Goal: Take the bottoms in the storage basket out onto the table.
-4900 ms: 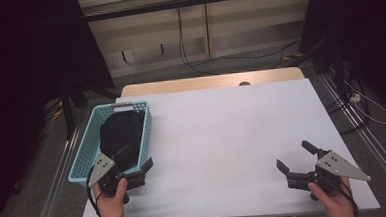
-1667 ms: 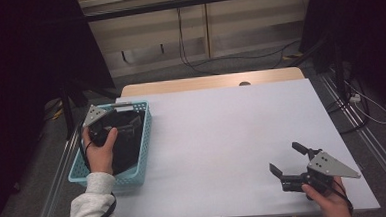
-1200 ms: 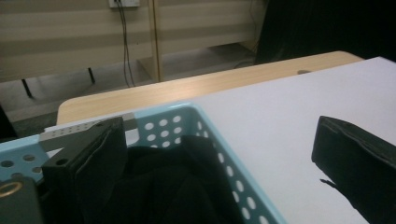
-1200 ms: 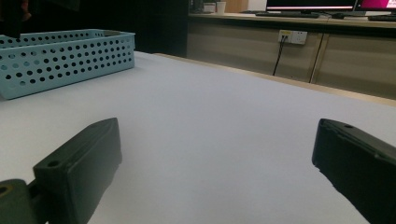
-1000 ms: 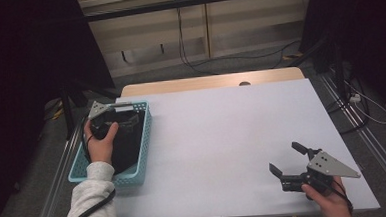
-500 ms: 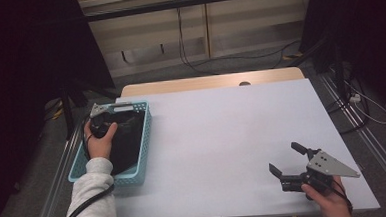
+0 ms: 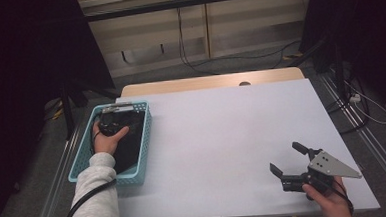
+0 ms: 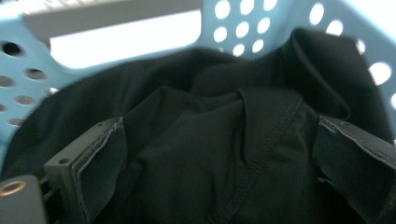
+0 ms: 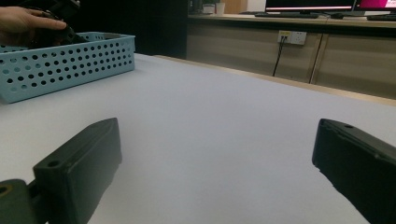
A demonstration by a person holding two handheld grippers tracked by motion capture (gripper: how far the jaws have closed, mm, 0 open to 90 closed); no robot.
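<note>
Here, a person works at a white worktop [image 7: 222,132] with a handheld gripper in each hand. At the worktop's left edge sits a light blue perforated basket [image 7: 145,141], and a black garment [image 8: 219,140] lies crumpled inside it. The left gripper [image 7: 112,123] is lowered into the far end of the basket, with the left hand [image 7: 107,139] wrapped around it and a grey sleeve [image 7: 93,199] trailing toward the near edge. In the left gripper view, its jaws are spread wide, one on each side of a stitched fold of the black cloth, pressing into the fabric without pinching it. The basket's holed wall rises just behind the cloth. Well apart, near the worktop's near right corner, the right gripper [image 7: 288,162] rests low over the bare surface, held by the right hand [image 7: 331,199]. Its jaws are released and wide apart, with nothing between them, pointing left toward the basket.
</note>
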